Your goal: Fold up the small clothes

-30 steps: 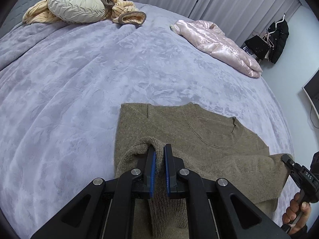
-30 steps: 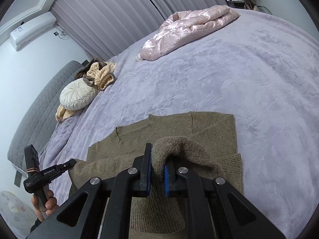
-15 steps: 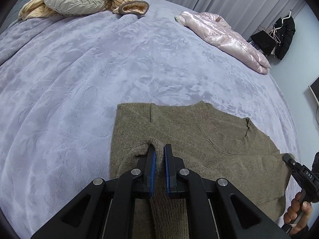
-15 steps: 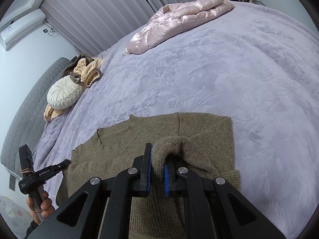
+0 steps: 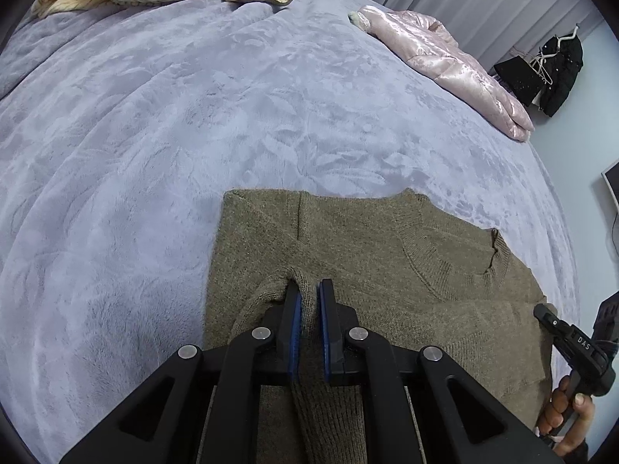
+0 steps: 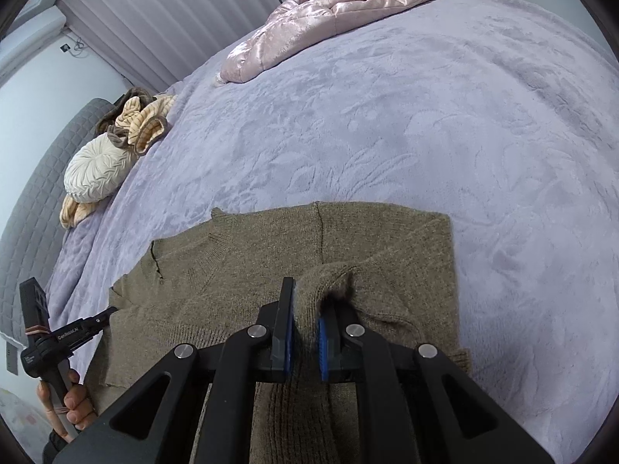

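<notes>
Left tool (image 5: 308,301): jaws clamped on a raised fold of the olive knit sweater (image 5: 387,255). Sweater: lay flat on the lavender bed (image 5: 193,116), collar toward the headboard side. Right tool (image 6: 305,301): jaws clamped on another raised fold. Beyond: pink jacket (image 6: 329,4), round cushion (image 6: 96,170).

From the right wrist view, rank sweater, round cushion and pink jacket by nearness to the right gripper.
1. Brown sweater: pinched in the right gripper.
2. Round cushion: far left, by the headboard.
3. Pink jacket: top, far across the bed.
</notes>
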